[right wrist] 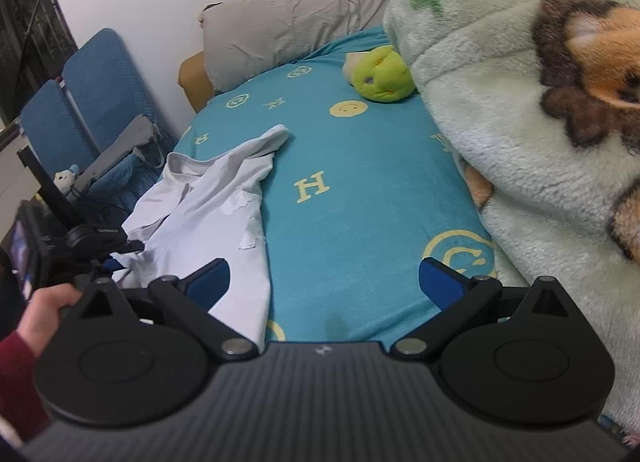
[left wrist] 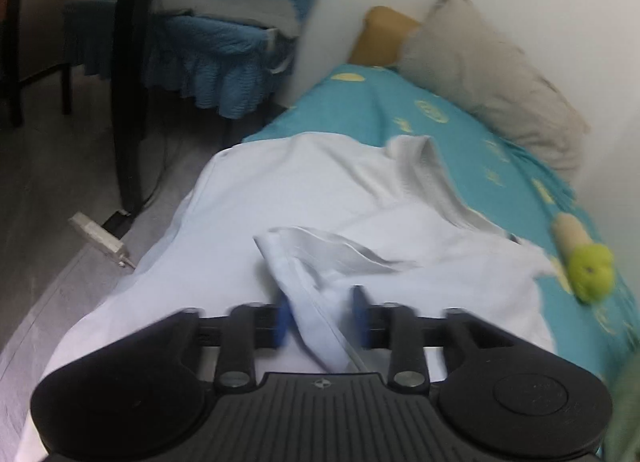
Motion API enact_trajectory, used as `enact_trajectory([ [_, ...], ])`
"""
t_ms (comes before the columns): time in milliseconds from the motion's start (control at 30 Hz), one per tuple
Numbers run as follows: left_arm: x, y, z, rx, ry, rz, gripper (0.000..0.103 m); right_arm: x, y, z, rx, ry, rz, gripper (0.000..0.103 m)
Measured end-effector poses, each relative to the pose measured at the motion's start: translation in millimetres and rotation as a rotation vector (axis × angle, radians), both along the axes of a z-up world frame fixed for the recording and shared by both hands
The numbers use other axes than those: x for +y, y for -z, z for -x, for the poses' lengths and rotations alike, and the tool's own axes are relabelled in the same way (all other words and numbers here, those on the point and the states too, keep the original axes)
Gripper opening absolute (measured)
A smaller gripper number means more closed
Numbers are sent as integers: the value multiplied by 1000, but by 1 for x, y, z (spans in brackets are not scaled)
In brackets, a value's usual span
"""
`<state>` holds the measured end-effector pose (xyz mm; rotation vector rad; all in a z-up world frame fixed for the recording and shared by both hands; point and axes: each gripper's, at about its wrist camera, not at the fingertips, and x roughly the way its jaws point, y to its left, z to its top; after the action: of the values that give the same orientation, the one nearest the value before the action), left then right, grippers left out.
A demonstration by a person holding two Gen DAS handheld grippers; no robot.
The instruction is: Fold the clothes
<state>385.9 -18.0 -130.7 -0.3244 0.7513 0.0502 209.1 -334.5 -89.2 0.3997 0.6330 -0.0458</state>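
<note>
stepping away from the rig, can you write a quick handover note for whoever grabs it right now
Left gripper: jaws part open around a raised fold of the white shirt; grip unclear.
Right gripper: jaws wide open, holding nothing, above the teal bedsheet.
Shirt lies crumpled at the bed's edge; green plush toy sits near the grey pillow.
Done: no neat fold yet.
Left: flatten, then fold.

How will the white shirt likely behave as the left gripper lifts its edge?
The shirt looks floppy: it lies in soft wrinkles on the bed and bunches between the left gripper fingers. It probably will drape and drag rather than hold shape. It seems thin, so likely light.
</note>
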Motion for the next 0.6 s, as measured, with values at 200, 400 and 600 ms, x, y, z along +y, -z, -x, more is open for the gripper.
enact_trajectory([
  [200, -20, -47, 113, -10, 185, -127, 68, 9, -13, 7, -57, -63, 5, 103],
  [400, -53, -63, 239, 42, 374, -27, 69, 4, -39, 20, -117, -137, -40, 102],
  [600, -112, -38, 324, 76, 605, -68, 67, -21, -79, 61, -178, -157, -2, 102],
])
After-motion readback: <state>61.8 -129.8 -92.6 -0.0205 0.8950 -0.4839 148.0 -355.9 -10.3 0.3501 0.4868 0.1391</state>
